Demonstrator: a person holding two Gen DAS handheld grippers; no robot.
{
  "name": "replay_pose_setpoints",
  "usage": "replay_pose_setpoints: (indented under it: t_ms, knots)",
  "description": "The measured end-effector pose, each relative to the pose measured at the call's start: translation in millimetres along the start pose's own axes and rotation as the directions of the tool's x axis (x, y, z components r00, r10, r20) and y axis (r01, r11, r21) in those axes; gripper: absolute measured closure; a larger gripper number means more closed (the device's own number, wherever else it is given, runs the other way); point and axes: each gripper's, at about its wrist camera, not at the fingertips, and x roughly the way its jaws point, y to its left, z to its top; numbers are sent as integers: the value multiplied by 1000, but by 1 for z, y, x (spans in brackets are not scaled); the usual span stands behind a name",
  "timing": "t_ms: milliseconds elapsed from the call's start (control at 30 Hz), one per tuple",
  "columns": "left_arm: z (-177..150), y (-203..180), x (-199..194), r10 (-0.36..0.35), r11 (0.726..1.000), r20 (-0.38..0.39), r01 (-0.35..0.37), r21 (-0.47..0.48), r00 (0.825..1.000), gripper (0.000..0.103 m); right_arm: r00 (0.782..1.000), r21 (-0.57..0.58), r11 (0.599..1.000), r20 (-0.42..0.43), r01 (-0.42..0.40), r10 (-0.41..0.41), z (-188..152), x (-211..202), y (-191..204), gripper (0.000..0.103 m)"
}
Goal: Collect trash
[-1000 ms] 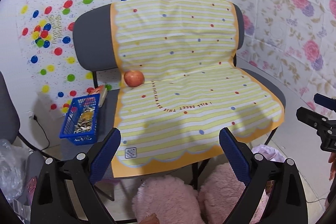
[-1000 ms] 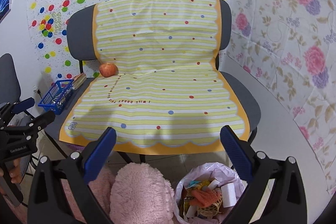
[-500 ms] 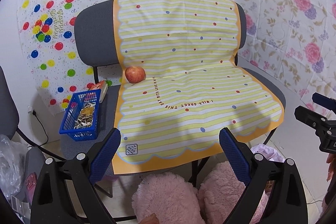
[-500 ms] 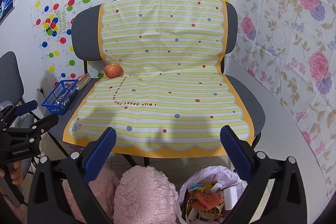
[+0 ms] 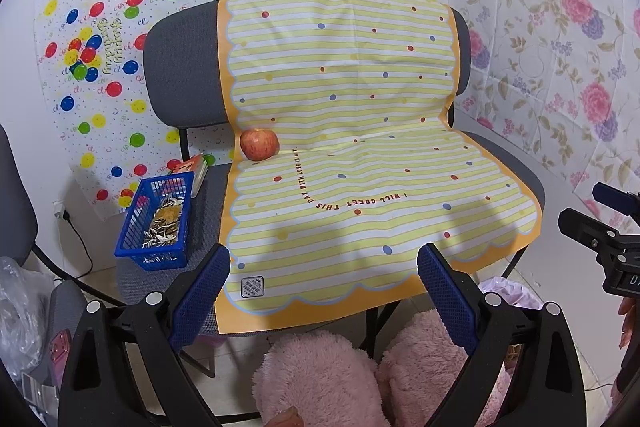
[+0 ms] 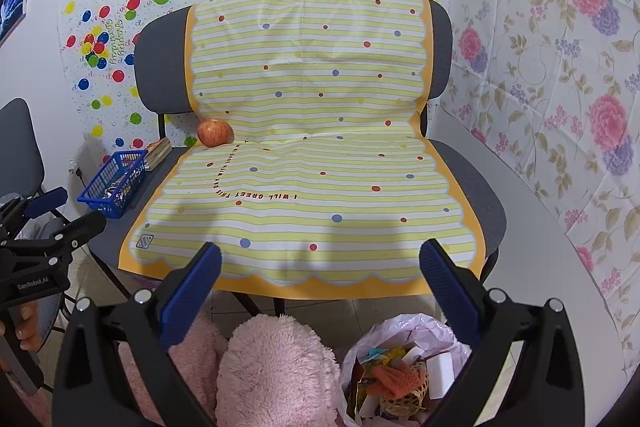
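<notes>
Here the left tongs (image 5: 323,261) stand wide and hold nothing, and the right tongs (image 6: 320,259) likewise gape empty, both hanging just short of the front edge of the mat (image 5: 348,163) draped over the chair (image 5: 180,79). Below the right tongs, close under the right finger, sits the trash bag (image 6: 404,371), open-mouthed and already holding scraps: something orange and crumpled, a white block, a woven bit, the rest too jumbled to name. Between the two tools lie pink fluffy slippers (image 6: 276,367). Ahead of the tongs the mat itself looks bare of litter. Far ahead and left of the left tongs, at the fold where seat meets back, rests an apple (image 5: 259,143); it looks whole, so probably not trash. Left of the left tongs, on the seat beside the mat, stands a blue basket (image 5: 154,223) with what seem to be seed shells and a yellowish scrap. That is likely the remaining trash. The shells would be light, loose and brittle, poor things to pinch singly, so the stiff basket rim nearest the left tongs seems the better hold, kept level lest it spill. The bag is thin, soft film, best taken at its gathered rim.
</notes>
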Motion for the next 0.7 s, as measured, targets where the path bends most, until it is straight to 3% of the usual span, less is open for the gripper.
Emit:
replay_pose_setpoints:
  t_ms: [700]
  knots:
    - [1,0,-1,1,1000,0,-1,-1,1000,9,1000,22,1000,-4,-11,11,-3,0,-1,6]
